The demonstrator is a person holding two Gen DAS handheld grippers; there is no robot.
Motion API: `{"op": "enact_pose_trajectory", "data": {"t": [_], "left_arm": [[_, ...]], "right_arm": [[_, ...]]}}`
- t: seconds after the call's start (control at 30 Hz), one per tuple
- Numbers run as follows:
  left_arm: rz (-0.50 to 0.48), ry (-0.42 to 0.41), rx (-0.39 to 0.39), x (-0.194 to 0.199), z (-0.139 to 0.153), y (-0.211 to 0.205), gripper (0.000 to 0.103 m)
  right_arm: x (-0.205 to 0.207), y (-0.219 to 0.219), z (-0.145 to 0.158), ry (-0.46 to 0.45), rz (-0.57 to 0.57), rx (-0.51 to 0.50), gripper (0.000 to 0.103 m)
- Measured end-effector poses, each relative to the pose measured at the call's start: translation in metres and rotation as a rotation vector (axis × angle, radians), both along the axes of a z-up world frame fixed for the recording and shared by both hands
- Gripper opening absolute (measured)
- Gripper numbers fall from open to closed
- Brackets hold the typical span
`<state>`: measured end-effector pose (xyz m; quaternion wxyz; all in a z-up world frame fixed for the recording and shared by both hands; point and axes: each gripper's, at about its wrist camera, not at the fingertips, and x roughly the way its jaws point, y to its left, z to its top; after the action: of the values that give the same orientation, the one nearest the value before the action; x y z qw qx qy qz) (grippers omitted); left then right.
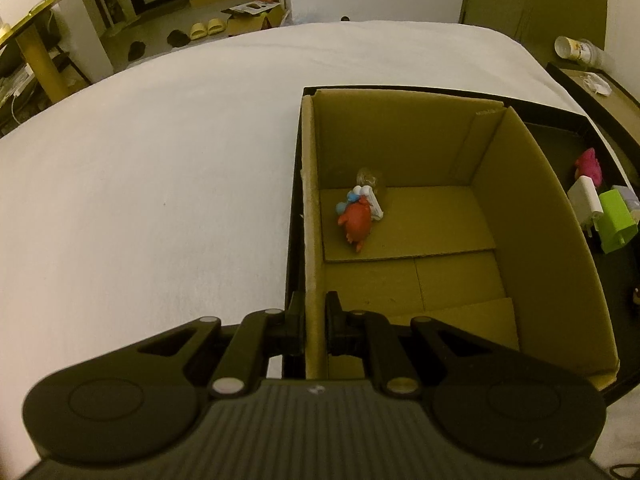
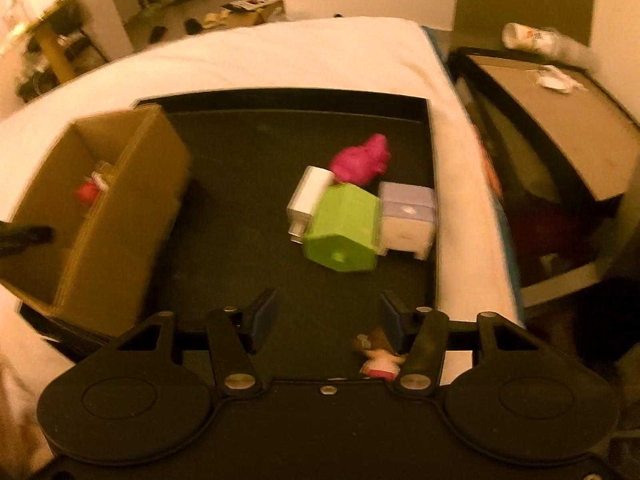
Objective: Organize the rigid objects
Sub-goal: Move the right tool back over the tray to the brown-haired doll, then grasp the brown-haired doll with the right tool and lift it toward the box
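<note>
Nearest the left wrist camera, the left gripper (image 1: 313,322) is clamped on the near left wall of the cardboard box (image 1: 516,184), one finger outside the wall and one inside, pads pressed tight to the card. On the box floor, toward its far left corner, lie an orange toy figure (image 1: 355,222), a small white and blue piece (image 1: 366,196) touching it, and something clear (image 1: 370,178) just behind; the clear thing is too dim to name.

Close to the right wrist camera, the right gripper (image 2: 327,312) hangs over the black tray (image 2: 248,216) with its jaws partly apart and nothing between the pads. A small doll figure (image 2: 378,354) lies on the tray's near edge, just beside and partly behind the right finger; contact cannot be told.

Farther in, right of the tray's middle, sits a cluster: a green block (image 2: 344,232) in front, a white plug-like piece (image 2: 310,196) touching its left side, a pale lilac box (image 2: 408,216) against its right side, and a pink toy (image 2: 362,160) beyond them. At the tray's left stands the cardboard box, open at the top. Tray and box rest on a white sheet (image 1: 160,160). This view is blurred.
</note>
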<state>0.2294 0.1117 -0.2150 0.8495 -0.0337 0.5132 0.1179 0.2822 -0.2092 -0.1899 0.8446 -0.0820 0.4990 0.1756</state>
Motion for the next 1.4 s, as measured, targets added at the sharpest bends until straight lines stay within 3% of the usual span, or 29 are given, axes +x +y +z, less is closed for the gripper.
{"op": "enact_pose_trajectory", "data": {"t": [0.4, 0.97, 1.13, 1.4], "left_arm": [[-0.011, -0.002, 0.0, -0.003, 0.001, 0.004, 0.009], [-0.012, -0.003, -0.002, -0.001, 0.004, 0.002, 0.009], [-0.013, 0.003, -0.004, 0.002, 0.005, 0.004, 0.009], [-0.019, 0.024, 0.001, 0.007, 0.003, 0.001, 0.009]], "right_arm": [[-0.002, -0.012, -0.024, 0.02, -0.022, -0.01, 0.052], [-0.001, -0.004, -0.05, 0.023, 0.01, -0.127, 0.051], [-0.001, -0.008, -0.048, 0.018, -0.003, -0.126, 0.04], [-0.004, -0.006, -0.04, 0.006, 0.015, -0.104, 0.04]]}}
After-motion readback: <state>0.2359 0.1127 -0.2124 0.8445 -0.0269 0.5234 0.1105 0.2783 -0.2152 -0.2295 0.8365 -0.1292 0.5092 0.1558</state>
